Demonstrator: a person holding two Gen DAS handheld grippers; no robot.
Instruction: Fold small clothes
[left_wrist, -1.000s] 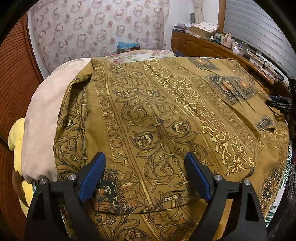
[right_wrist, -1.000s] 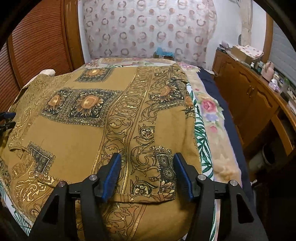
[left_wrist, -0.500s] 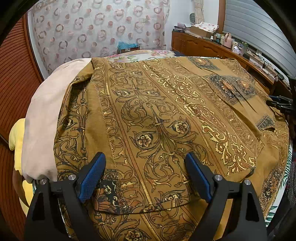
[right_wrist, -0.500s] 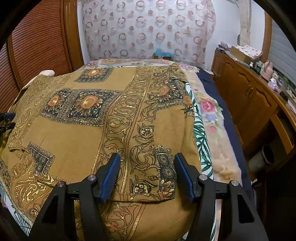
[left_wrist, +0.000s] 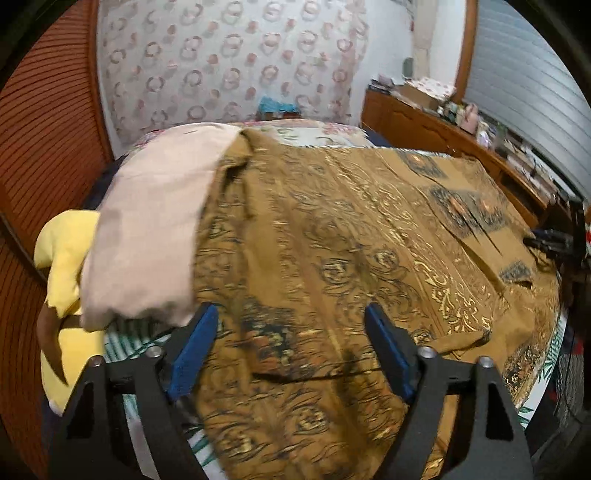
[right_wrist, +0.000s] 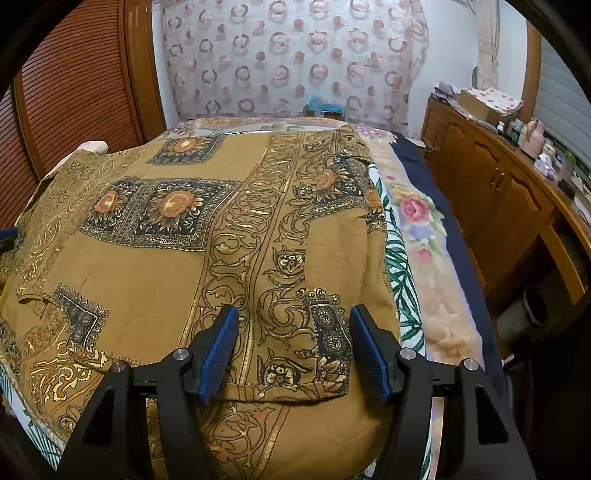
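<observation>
While spread flat and unfolded across the bed (right_wrist: 424, 236), mustard paisley garment (right_wrist: 155, 266) lying beneath both tongs, left tongs (left_wrist: 291, 350) just narrowed yet pinching nothing, right tongs (right_wrist: 291, 350) spread over the hem, every fold left to make.

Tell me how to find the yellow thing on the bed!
Start at the big bed covered by the mustard patterned garment. Beside the garment lies a plain pinkish cloth. The yellow soft toy peeks out beyond it near the slatted wooden door, the only bright yellow thing, with brown tips.
</observation>
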